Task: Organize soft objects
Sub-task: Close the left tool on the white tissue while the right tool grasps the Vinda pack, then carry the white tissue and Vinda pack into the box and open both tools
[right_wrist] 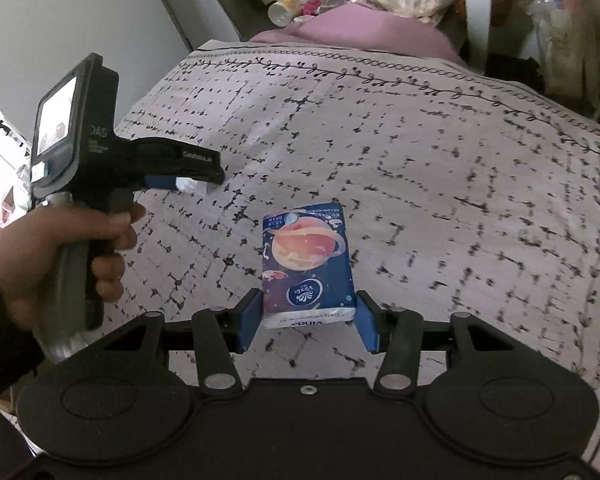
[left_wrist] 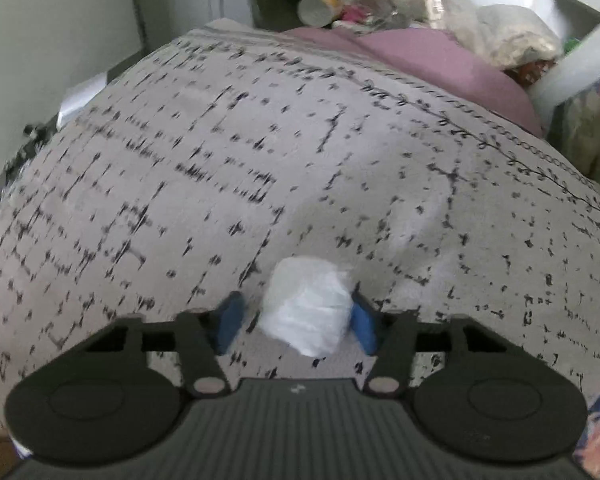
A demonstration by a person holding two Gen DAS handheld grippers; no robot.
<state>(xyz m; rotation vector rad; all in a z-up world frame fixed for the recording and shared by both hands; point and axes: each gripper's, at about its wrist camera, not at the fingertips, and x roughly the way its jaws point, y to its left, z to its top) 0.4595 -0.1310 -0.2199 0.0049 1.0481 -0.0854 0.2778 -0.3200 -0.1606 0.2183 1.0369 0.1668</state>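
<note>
The right gripper [right_wrist: 307, 322] is clamping a tissue pack [right_wrist: 307, 268] between its pads – just above the patterned bedspread [right_wrist: 440, 184]. Farther off to its left, the left gripper [left_wrist: 296, 318] is carrying a white wad [left_wrist: 306, 310], its left pad apart from it, so the grip is uncertain. Both are mid-carry; next comes setting them together.

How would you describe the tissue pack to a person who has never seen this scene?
Find the grey bedcover with black dashed marks. Near its front edge, between the blue pads of the right tongs, is a small dark blue plastic tissue pack. Its orange ringed planet print sets it apart from the plain white crumpled wad at the left tongs.
</note>
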